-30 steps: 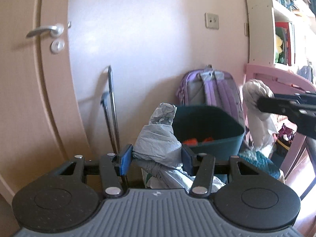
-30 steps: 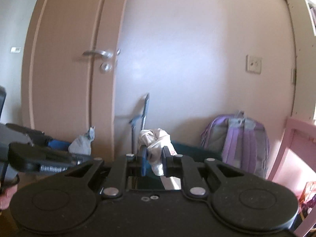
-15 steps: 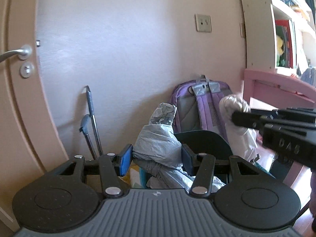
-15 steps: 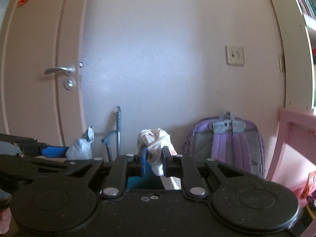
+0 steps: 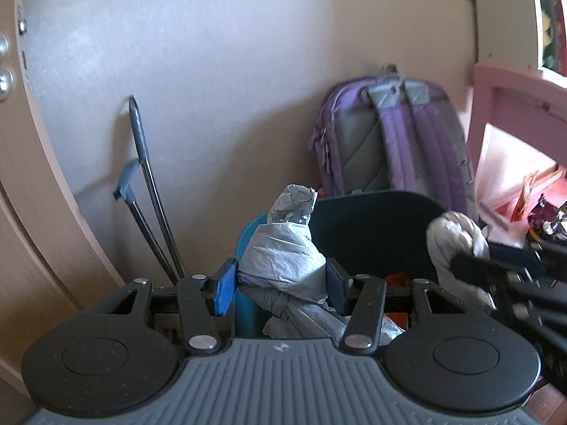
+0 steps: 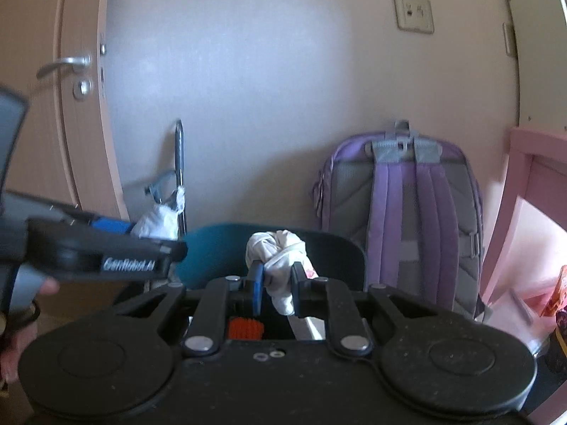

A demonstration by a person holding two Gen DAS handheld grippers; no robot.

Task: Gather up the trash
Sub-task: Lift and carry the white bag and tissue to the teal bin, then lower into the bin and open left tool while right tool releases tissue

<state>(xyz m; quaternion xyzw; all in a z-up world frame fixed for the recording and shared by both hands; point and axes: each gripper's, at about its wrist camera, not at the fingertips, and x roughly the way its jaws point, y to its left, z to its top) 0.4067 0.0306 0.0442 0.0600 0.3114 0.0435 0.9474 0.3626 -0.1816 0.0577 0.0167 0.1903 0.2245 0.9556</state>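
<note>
My left gripper is shut on a crumpled grey paper wad that sticks up between its pads. My right gripper is shut on a knotted white rag. Both hang over the near rim of a dark teal bin, which also shows in the right wrist view. Something orange lies inside the bin. From the left wrist view the right gripper with its white rag comes in from the right. The left gripper and its grey wad enter the right wrist view from the left.
A purple and grey backpack leans on the wall behind the bin. Thin metal rods with a blue handle lean on the wall to the left, beside a door. A pink piece of furniture stands at the right.
Both grippers have moved closer to the bin and lower, each still holding its wad. The door has slid out to the left and the backpack looms larger.
</note>
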